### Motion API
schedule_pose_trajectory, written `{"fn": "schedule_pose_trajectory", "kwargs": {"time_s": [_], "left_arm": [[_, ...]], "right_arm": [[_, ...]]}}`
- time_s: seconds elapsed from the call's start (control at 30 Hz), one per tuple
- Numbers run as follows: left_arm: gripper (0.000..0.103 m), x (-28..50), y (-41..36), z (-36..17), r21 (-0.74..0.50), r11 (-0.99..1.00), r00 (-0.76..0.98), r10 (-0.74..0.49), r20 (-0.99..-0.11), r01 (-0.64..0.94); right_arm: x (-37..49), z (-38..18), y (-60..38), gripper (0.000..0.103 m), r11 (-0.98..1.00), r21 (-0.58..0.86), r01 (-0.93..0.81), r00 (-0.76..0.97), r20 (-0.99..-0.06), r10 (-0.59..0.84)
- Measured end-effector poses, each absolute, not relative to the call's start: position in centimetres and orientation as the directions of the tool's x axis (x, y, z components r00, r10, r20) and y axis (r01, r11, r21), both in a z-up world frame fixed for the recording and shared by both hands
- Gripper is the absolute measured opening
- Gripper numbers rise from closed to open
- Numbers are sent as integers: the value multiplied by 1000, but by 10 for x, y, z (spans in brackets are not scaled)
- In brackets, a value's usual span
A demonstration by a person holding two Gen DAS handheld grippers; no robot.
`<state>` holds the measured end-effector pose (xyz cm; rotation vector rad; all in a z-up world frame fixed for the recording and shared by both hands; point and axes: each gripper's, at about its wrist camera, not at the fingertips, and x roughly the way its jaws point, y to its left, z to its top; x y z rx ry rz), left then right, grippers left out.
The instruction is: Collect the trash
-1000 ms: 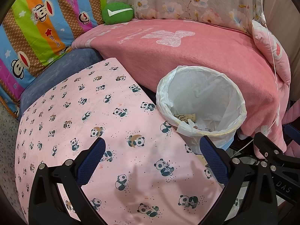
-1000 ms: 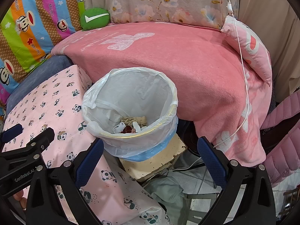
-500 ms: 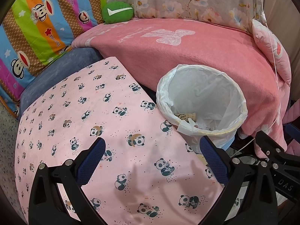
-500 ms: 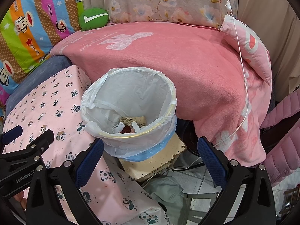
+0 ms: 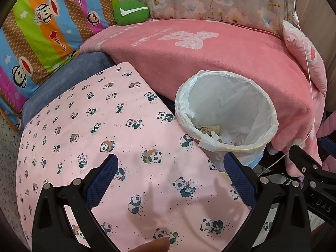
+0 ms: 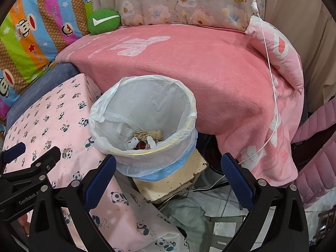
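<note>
1. No trash is held. The left gripper [image 5: 170, 180] is poised above the panda-print cloth [image 5: 88, 126] with its jaws wide apart and nothing between them; the right gripper [image 6: 168, 178] hangs just short of the trash bin [image 6: 189, 113], jaws likewise spread and empty.

2. The step in hand is judged to be a pause between pickups, or the close of the task: no loose litter can be made out on the cloth.

3. The trash [image 6: 147, 139] lies at the bottom of the bin, at 12 o'clock from the right gripper and at about 2 o'clock in the left wrist view.

4. A further piece would have to be found before any next move.

5. The bin is round and lined with a thin, crinkled white bag; crumpled beige and white scraps are seen inside. A fleecy pink blanket [image 6: 210, 73] is draped behind it, at 12 o'clock.
</note>
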<state>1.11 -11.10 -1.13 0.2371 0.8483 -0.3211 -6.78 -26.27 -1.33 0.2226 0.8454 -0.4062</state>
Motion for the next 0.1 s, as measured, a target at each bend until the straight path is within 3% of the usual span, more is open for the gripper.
{"fn": "schedule_pose_trajectory", "kwargs": {"time_s": [0.1], "left_arm": [[96,11,-113,-11,72,921,613,-195,-766,383]], "right_arm": [[-68,-13,-263,99,901,29,433,593,-762,-260]]}}
